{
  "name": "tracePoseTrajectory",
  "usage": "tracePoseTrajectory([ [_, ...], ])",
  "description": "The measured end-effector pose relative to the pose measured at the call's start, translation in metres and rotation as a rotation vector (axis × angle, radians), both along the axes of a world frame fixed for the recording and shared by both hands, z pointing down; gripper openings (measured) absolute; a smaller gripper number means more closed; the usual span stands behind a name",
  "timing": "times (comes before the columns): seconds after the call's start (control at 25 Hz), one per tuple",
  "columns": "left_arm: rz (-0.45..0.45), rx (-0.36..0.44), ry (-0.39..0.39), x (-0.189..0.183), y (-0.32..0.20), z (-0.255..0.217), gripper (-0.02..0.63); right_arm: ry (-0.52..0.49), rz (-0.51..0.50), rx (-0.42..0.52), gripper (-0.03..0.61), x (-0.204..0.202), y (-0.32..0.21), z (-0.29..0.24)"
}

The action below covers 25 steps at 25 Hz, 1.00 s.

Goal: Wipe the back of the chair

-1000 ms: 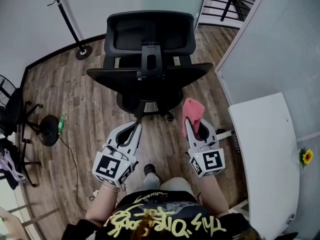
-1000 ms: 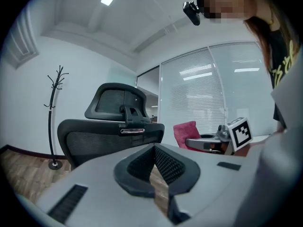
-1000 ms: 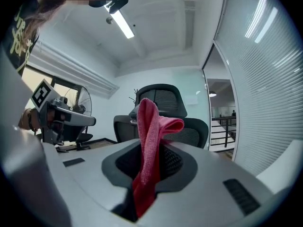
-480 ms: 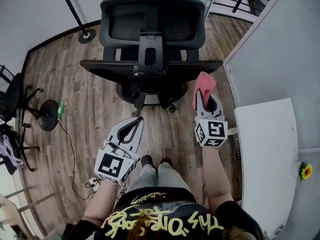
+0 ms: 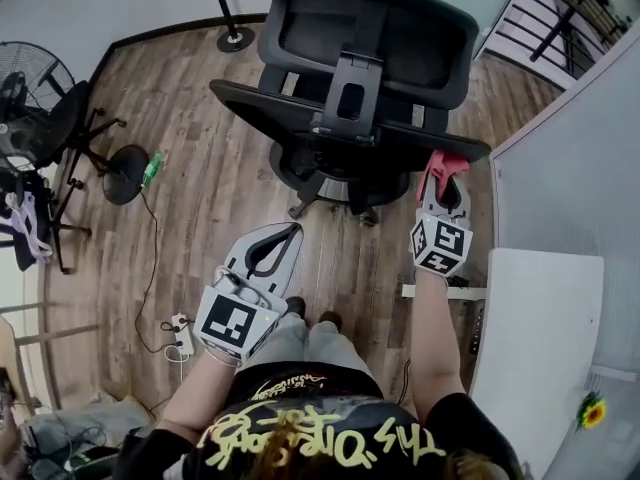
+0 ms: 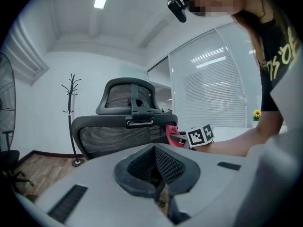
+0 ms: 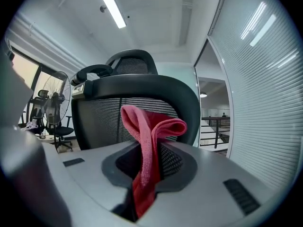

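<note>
A black mesh office chair stands with its backrest (image 5: 300,118) facing me and its headrest (image 5: 395,43) behind. My right gripper (image 5: 444,180) is shut on a red cloth (image 5: 443,162), which sits at the right end of the backrest's top edge. In the right gripper view the cloth (image 7: 150,141) hangs folded between the jaws, right in front of the backrest (image 7: 142,91). My left gripper (image 5: 288,232) is shut and holds nothing, low and apart from the chair. The left gripper view shows the backrest (image 6: 113,136), the cloth (image 6: 171,134) and the left gripper (image 6: 156,181).
A white desk (image 5: 540,338) and a glass partition (image 5: 580,198) are on the right. A coat stand (image 5: 227,13) is behind the chair. A fan (image 5: 45,93), a round stool base (image 5: 125,173), a green bottle (image 5: 152,168) and a power strip (image 5: 182,334) are at the left.
My right gripper has carried the red cloth forward and up to the right end of the chair's backrest. The left gripper has stayed low and shut.
</note>
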<state>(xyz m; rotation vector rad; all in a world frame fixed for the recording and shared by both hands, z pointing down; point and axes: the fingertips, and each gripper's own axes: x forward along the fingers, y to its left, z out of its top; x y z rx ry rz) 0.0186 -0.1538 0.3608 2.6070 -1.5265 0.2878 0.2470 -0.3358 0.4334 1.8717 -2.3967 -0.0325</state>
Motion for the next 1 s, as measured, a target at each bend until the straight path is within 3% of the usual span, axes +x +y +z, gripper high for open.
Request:
tracePoseTrajectory([
  [0.4,-0.147,0.029,0.024,-0.028,0.022,0.004,-0.006,-0.029,-0.042,0.019,0.063,-0.023,-0.016,-0.002],
  [0.76,-0.102,0.041,0.022,-0.07,0.017,0.001,-0.006,-0.026,-0.052,0.065,0.063,-0.081,-0.013,-0.005],
  [1.0,-0.063,0.026,0.021,-0.112,0.006,0.0,-0.006,-0.056,0.025,0.072,0.063,-0.112,-0.017,-0.009],
])
